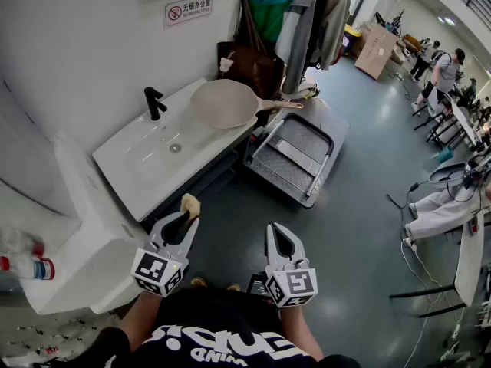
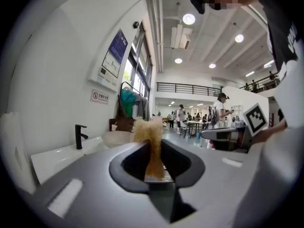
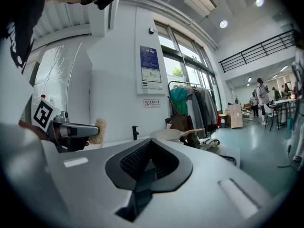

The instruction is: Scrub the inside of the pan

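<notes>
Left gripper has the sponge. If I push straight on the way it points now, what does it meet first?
Probably the pan lying on the far end of the sink counter; the sponge clamped in the left gripper would touch it first. Depth is unclear.

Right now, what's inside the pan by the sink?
In the head view the pan looks empty, showing only its bare beige inside. Whatever lies under it, at the end of the sink, is covered.

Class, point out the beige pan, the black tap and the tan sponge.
round beige pan with a long handle [image 1: 223, 103]: head view, middle of its bowl.
black metal tap [image 1: 154, 104]: head view, upright stem.
tan fibrous sponge [image 2: 148, 133]: left gripper view, its upper tuft.
</notes>
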### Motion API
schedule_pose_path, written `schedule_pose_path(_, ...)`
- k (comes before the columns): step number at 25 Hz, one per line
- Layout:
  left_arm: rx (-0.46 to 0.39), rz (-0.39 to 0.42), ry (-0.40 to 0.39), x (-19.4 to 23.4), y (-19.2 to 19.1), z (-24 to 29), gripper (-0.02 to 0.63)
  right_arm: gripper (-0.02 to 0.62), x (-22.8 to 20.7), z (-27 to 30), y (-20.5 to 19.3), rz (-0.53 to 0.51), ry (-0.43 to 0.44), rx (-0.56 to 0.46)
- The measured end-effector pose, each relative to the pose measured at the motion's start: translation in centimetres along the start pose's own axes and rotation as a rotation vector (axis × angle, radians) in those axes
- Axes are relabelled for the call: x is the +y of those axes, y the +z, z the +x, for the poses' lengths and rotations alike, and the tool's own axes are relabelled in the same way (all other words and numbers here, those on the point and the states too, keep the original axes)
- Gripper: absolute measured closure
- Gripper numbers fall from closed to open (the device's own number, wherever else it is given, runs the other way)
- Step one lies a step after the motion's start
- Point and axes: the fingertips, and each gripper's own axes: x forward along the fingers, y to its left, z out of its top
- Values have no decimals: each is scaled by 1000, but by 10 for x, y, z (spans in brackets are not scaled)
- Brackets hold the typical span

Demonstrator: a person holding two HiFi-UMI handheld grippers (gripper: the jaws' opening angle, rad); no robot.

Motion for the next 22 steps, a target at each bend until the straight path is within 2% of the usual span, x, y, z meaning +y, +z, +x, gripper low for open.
schedule_pose_path(15, 13, -4, 24, -13, -8, 9, 538, 586, -12, -6, -4, -18, 45, 23)
schedule_pose_path(22, 9, -33, 79, -29, -27, 17, 538, 586, -33, -24, -9, -31, 81, 17)
